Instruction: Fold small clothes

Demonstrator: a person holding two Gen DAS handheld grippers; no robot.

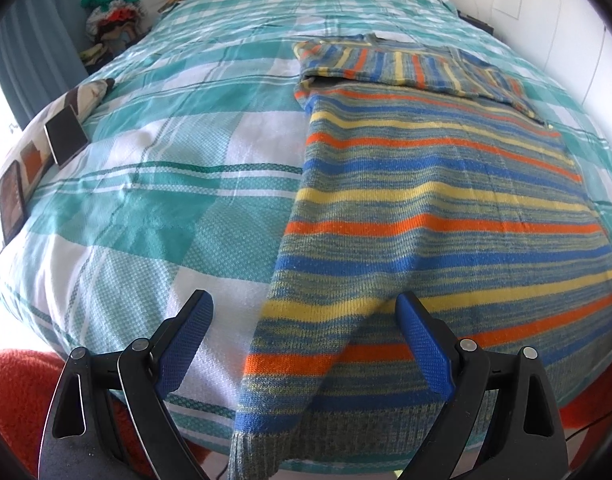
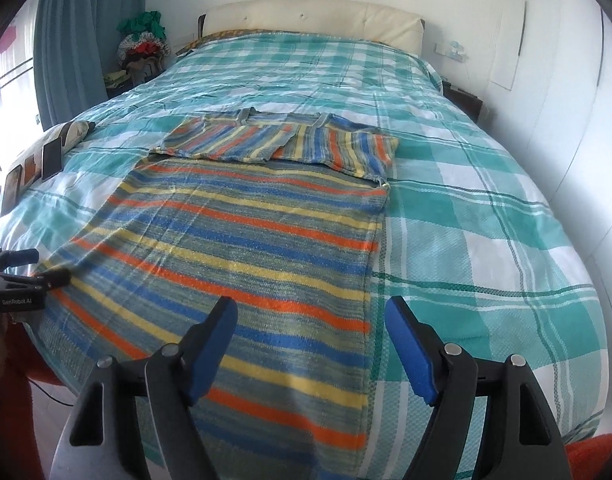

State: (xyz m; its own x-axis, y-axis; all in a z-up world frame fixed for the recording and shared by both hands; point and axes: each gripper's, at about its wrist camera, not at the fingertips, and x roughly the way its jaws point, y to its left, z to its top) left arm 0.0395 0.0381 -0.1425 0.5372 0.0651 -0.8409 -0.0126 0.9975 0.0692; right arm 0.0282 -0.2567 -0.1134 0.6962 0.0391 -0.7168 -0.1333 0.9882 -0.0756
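Striped knit sweater (image 2: 242, 248) flat on the bed, its hem beneath both wide, empty grippers: left (image 1: 306, 344), right (image 2: 309, 344).

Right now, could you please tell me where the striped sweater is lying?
The striped sweater lies flat on the checked bedspread, its hem at the bed's near edge and both sleeves folded across its far end; it sits centre-left in the right wrist view.

"GenRobot.AI" stands in pale letters on the left gripper (image 2: 30, 266) body.
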